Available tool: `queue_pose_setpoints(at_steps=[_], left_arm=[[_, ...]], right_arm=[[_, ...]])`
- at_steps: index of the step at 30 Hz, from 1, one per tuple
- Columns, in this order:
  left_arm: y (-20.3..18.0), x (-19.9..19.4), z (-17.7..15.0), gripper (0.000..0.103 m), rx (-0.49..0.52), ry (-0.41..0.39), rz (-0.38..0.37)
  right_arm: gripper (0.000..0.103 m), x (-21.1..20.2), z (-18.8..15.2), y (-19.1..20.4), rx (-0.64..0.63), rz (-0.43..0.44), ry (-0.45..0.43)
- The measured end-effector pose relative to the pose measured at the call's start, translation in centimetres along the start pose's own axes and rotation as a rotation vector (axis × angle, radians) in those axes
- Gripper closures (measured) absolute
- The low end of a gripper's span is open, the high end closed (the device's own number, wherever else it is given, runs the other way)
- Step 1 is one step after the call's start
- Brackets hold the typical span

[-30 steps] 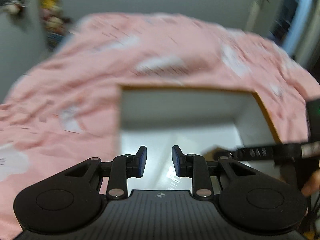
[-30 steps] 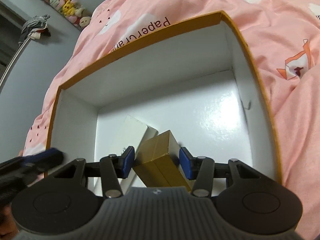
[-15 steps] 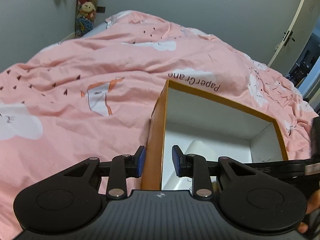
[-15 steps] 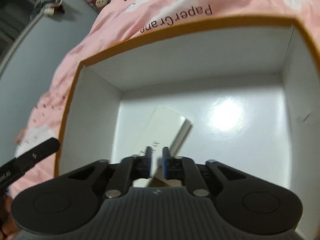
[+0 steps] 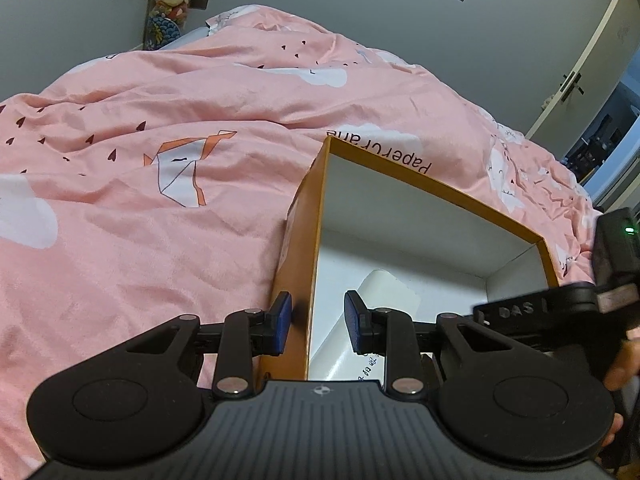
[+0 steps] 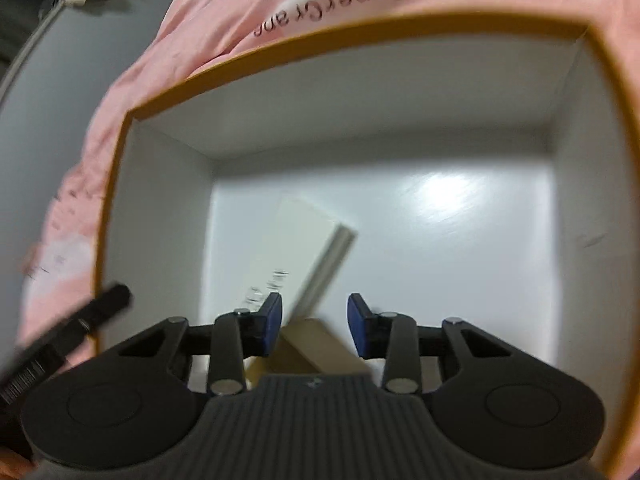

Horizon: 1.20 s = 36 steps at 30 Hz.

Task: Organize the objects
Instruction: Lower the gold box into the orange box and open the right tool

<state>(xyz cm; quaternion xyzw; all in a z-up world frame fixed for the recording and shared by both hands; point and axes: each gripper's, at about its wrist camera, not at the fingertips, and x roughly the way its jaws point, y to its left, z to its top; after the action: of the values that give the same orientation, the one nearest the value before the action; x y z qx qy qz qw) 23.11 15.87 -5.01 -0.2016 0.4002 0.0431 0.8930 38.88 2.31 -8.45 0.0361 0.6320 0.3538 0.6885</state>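
An orange cardboard box (image 5: 432, 184) with a white inside sits open on the bed. My left gripper (image 5: 318, 322) straddles its left wall, one blue pad outside and one inside, and neither pad presses on the wall. A long white box (image 5: 384, 292) lies on the floor inside. In the right wrist view the orange box (image 6: 360, 28) fills the frame, with the white box (image 6: 296, 248) lying slantwise. A gold box (image 6: 316, 344) rests against it, low under my right gripper (image 6: 314, 322). That gripper's jaws are closing and the pads do not touch the gold box.
A pink printed duvet (image 5: 160, 240) surrounds the box on all sides. Plush toys (image 5: 168, 0) hang on the grey wall at the far left. A door (image 5: 580, 80) stands at the far right. A hand (image 5: 624, 364) holds the right gripper's body (image 5: 560, 304) beside the box.
My left gripper moved left, from over the box's inside to astride its left wall. My right gripper let go of the gold box, which now lies in the orange box.
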Motion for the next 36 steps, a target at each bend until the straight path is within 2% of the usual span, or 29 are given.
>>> queue_pose_setpoints(at_steps=[4,6,10,14,17,22,28,32,34,36], left_arm=[[0.2,0.1,0.2,0.074,-0.017,-0.003,-0.006],[0.2,0.1,0.2,0.074,-0.02,-0.001,-0.004],[0.3,0.2,0.2,0.075,-0.022,0.0,-0.006],[0.5,0.2,0.2,0.077,-0.03,0.004,-0.006],[0.6,0.2,0.3,0.077,-0.035,0.007,-0.005],[0.6,0.2,0.3,0.077,-0.033,0.003,-0.003],[0.5,-0.1,0.0,0.077,-0.032,-0.003,-0.004],[0.4,-0.2,-0.2,0.077,-0.032,-0.004,0.002],[0.3,-0.2,-0.3,0.077,-0.034,-0.003,0.005],[0.3,-0.3,-0.4,0.077,-0.033,-0.003,0.009]], right_arm=[[0.062,1.7,0.5,0.1,-0.008,-0.048,0.005],[0.071,2.4,0.7,0.2,-0.006,-0.005,0.03],[0.073,3.1,0.5,2.0,-0.084,-0.001,0.038],[0.082,4.1,0.6,3.2,-0.119,0.048,0.084],[0.083,4.8,-0.4,4.2,-0.142,0.059,0.096],[0.083,5.3,0.1,4.8,-0.133,0.058,0.106],[0.076,2.9,-0.1,5.6,-0.246,0.019,0.035],[0.057,-0.4,-2.2,5.6,-0.378,-0.074,-0.013],[0.052,-1.6,-2.6,5.0,-0.389,-0.097,0.005],[0.041,-2.1,-3.1,3.8,-0.365,-0.104,0.048]])
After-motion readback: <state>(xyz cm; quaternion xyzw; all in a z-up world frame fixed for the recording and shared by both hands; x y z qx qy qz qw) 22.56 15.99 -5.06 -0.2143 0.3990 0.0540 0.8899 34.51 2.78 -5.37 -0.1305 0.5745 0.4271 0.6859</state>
